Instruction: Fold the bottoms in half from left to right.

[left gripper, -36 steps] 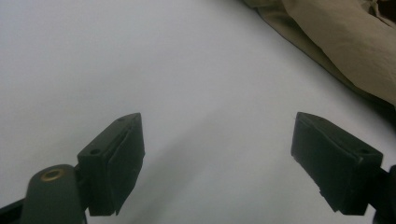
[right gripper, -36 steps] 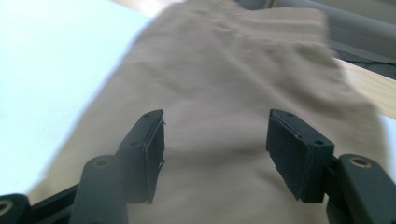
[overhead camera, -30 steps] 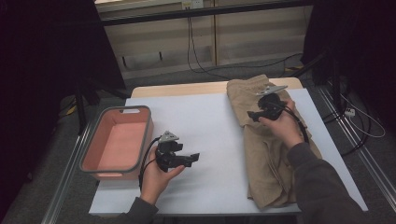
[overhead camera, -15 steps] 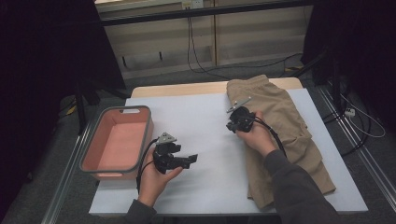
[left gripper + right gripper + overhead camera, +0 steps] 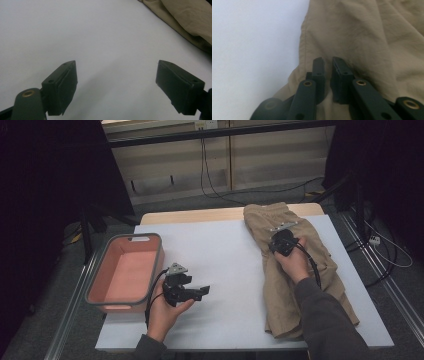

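Tan shorts (image 5: 312, 285) lie lengthwise on the right half of the white table (image 5: 220, 245). My right gripper (image 5: 281, 242) points down onto their upper left part. In the right gripper view its jaws (image 5: 329, 61) stand almost together, with a fold of the tan cloth (image 5: 367, 37) in the narrow slit. They have just closed in, then eased a little apart. My left gripper (image 5: 202, 292) rests low over bare table at the front left, pointing right. Its jaws (image 5: 116, 75) are wide open with nothing between them, and the shorts' edge (image 5: 185, 17) lies far ahead.
A pink bin with a grey rim (image 5: 156, 265) sits at the table's left edge, beside the left hand. Cables run across the floor behind the table and to its right.
My right gripper moved from the middle of the shorts to their left edge, then back down onto the cloth, its jaws drawing together. The left gripper stayed still.
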Demonstrator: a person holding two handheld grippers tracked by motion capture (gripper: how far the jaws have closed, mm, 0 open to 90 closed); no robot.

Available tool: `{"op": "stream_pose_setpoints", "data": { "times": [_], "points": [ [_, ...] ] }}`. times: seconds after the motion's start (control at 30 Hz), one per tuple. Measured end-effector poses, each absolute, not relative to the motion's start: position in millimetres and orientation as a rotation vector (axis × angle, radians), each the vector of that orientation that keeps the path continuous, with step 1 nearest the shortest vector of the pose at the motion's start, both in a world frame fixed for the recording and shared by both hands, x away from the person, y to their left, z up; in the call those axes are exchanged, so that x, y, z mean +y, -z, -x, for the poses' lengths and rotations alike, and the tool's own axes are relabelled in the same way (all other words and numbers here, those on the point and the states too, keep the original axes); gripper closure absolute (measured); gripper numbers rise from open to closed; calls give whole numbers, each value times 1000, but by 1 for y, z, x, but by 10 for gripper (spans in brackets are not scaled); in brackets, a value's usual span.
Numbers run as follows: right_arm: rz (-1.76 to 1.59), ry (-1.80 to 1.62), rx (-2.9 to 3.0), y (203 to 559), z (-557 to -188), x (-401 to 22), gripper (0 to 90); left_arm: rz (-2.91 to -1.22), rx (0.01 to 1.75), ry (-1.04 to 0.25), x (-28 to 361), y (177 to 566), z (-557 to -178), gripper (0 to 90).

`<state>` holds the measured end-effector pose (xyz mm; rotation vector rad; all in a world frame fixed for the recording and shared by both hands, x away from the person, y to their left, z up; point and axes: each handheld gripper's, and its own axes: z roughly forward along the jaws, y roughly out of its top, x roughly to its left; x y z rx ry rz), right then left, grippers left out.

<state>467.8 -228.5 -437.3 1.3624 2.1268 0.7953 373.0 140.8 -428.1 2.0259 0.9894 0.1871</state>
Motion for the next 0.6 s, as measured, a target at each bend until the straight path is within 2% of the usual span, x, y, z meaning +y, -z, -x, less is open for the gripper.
{"op": "stream_pose_setpoints", "data": {
  "times": [0.07,0.13,0.17,0.3,0.43,0.53,0.57,0.6],
  "points": [
    [-1393,-839,2092,441,-467,-233,768,-2032,990,-187,141,429,-372,175],
    [-1404,-884,2118,445,-467,-232,624,-2038,988,-190,140,429,-372,175],
    [-1392,-899,2145,446,-466,-229,590,-2038,990,-188,140,430,-372,174],
    [-1322,-828,2201,450,-464,-217,573,-2051,986,-187,137,431,-373,175],
    [-1379,-895,2188,457,-467,-223,595,-2057,984,-189,137,432,-374,175],
    [-1363,-902,2176,459,-466,-225,679,-2056,985,-190,139,432,-374,175],
    [-1365,-907,2174,459,-466,-225,739,-2051,998,-189,141,433,-374,175],
    [-1365,-907,2174,459,-466,-225,739,-2051,998,-189,141,433,-374,175]
  ]
}}
